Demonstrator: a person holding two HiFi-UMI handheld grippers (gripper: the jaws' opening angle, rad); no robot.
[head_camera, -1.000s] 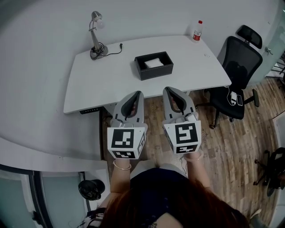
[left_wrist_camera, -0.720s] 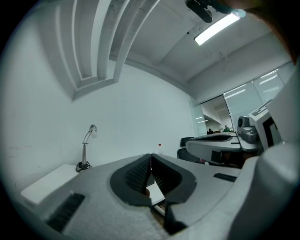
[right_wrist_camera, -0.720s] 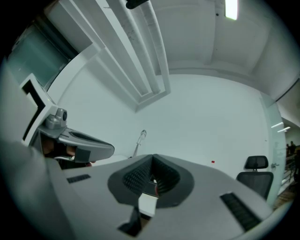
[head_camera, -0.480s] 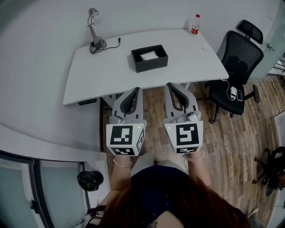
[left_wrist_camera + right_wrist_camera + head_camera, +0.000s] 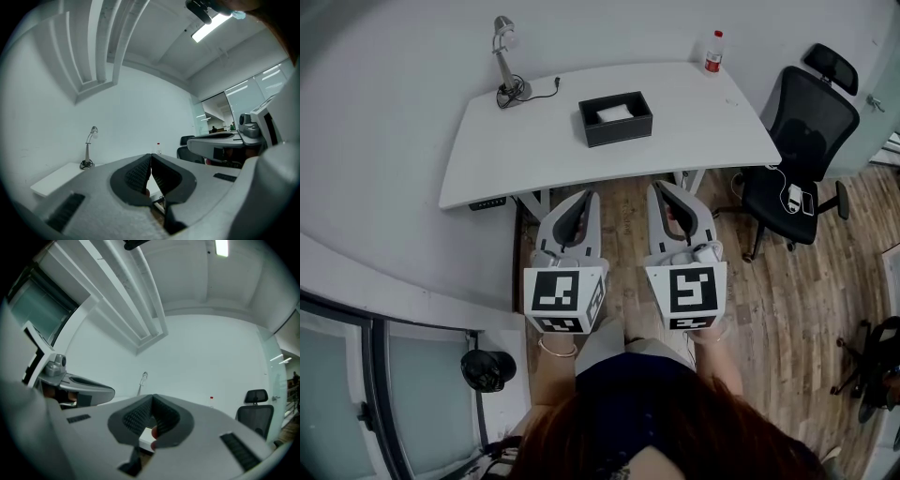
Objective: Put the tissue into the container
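White desk (image 5: 703, 122) w/ container (image 5: 617, 130), prob. tissue (image 5: 613, 112) inside

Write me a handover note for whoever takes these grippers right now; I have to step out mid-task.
Left gripper: jaws shut, nothing between them.
Right gripper: jaws shut, nothing between them.
Both are held side by side over the floor, short of the desk.
Black container sits mid-desk, with a white wad, apparently the tissue, inside it.
Done: the tissue looks to be in the container, and no loose tissue shows on the desk.
Left: probably nothing; step closer and confirm.
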